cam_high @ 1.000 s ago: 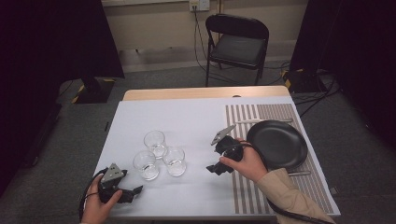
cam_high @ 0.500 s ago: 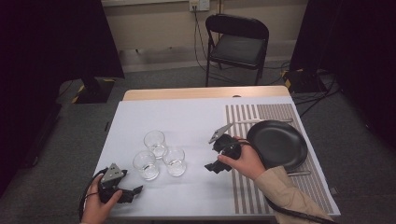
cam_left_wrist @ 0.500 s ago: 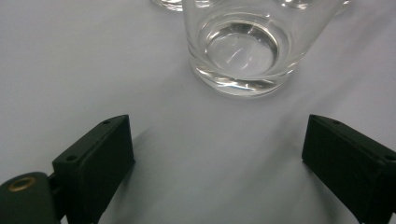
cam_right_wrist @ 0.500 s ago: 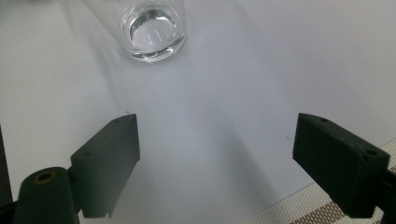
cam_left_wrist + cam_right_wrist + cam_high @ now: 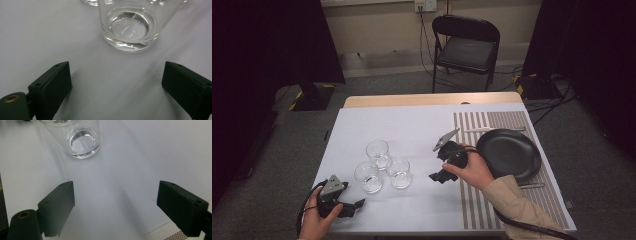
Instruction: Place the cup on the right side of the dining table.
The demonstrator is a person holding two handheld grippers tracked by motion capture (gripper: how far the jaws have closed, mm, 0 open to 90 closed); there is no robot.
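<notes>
High view: three glasses are counted on the white table [image 5: 412,125], clustered left of centre, one [image 5: 378,153] farther back, one [image 5: 368,176] at front left, one [image 5: 399,172] at front right; the front two appear to touch, the rear one is just beside them. One black plate [image 5: 508,154] is seen on a striped mat [image 5: 492,200] at the right, with one utensil [image 5: 482,129] behind it and another [image 5: 532,185] in front. One folding chair [image 5: 466,49] stands beyond the table. Two grippers are held: the left gripper [image 5: 354,206] low at the near left edge, pointed toward the front-left glass and near it; the right gripper [image 5: 438,176] just right of the front-right glass, apart from it. Left gripper view: both jaws are spread wide with bare table between them, nothing gripped; one glass [image 5: 130,27] stands upright just ahead of the gap, and the bases of two more are cut off at the top edge. Right gripper view: the jaws are likewise set wide and empty; one glass [image 5: 81,141] stands ahead, left of the gap, well clear of the pads; a corner of the mat [image 5: 160,233] is noted at lower right.
</notes>
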